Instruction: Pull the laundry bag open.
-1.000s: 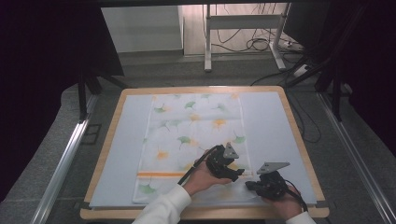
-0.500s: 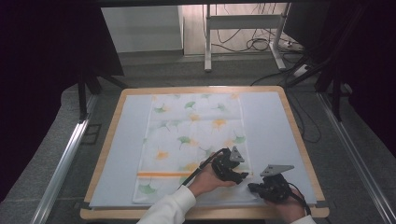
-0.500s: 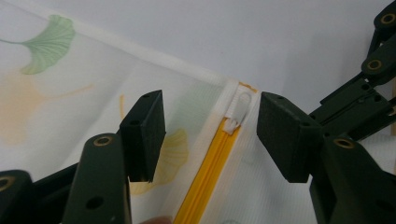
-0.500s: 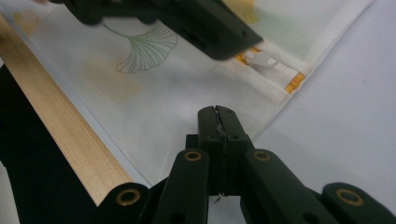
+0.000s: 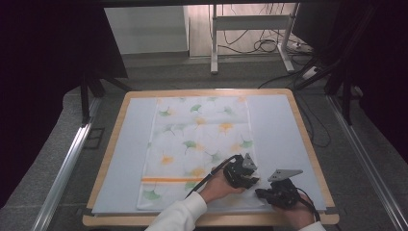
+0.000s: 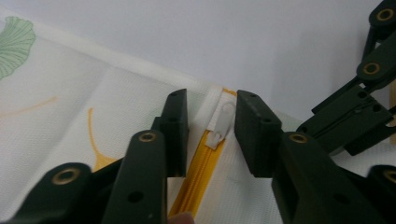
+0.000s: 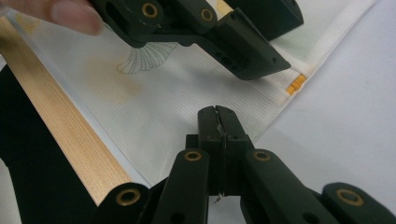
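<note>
A white cloth (image 5: 197, 144) printed with green and orange leaves lies flat on the pale blue mat (image 5: 274, 130). An orange zipper (image 6: 201, 172) crosses its near end, and its white pull (image 6: 223, 119) sits at the right end. My left gripper (image 6: 211, 126) straddles that pull. Its jaws have just been closing, with a gap still showing on one side. My right gripper (image 7: 217, 116) is shut on the cloth's edge near the right corner, just beside the left gripper (image 5: 248, 179). In the high view the right gripper (image 5: 262, 192) rests low on the mat.
The mat lies on a wooden table (image 5: 308, 144) whose near edge (image 7: 70, 149) runs close to my right gripper. Bare mat lies left and right of the cloth. Dark floor, metal rails and cables surround the table.
My left gripper has shifted a little toward the near right, down to the zipper's end, and its jaws have narrowed around the pull. The right gripper has stayed put.
</note>
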Tool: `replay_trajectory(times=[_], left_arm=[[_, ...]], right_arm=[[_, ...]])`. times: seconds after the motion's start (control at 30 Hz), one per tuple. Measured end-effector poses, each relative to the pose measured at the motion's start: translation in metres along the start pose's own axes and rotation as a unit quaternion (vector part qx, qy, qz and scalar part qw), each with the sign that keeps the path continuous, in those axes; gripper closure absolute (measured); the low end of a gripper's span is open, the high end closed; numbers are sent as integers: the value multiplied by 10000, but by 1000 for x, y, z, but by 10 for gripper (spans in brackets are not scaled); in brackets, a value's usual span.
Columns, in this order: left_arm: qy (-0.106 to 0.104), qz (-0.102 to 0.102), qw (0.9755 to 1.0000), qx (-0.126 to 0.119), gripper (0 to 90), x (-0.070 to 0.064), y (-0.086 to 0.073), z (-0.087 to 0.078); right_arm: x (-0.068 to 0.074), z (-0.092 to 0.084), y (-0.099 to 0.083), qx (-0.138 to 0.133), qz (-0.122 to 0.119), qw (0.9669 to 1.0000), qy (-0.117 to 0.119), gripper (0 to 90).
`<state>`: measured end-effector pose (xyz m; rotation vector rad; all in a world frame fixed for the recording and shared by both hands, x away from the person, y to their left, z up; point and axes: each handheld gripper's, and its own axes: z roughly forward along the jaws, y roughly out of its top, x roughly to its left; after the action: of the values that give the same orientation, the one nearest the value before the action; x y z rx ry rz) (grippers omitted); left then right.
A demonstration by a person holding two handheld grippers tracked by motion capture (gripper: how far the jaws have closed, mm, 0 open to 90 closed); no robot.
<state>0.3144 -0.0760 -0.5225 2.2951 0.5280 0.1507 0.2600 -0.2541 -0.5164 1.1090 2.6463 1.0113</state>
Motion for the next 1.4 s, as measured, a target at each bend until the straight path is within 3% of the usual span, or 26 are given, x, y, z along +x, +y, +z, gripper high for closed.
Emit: replay_trajectory(times=[0.13, 0.3, 0.67, 0.9, 0.97, 1.0, 1.07, 1.4], left_arm=[[92, 125, 9999, 18, 739, -1, 1, 0], [14, 79, 10000, 16, 824, 0, 1, 0], [-4, -167, 9999, 24, 833, 1, 4, 5], [101, -73, 9999, 24, 848, -1, 4, 4], [175, -41, 9998, 25, 900, -1, 4, 3], [94, -162, 9998, -46, 900, 1, 2, 3], [92, -161, 9998, -46, 900, 1, 1, 2], [214, -12, 9998, 16, 900, -2, -1, -2]], right_arm=[[0, 0, 1, 12, -15, 10000, -13, 892], [0, 0, 1, 27, -29, 10000, 2, 892], [2, 5, 8, 51, -107, 9999, -120, 892], [3, 8, 12, 22, -136, 9995, -296, 893], [1, 9, 12, 7, 16, 9996, -286, 893], [0, 9, 12, 4, 93, 9997, -241, 894], [-3, 9, 11, -12, 225, 9996, -171, 894], [-9, 8, 10, -35, 473, 9989, -66, 896]])
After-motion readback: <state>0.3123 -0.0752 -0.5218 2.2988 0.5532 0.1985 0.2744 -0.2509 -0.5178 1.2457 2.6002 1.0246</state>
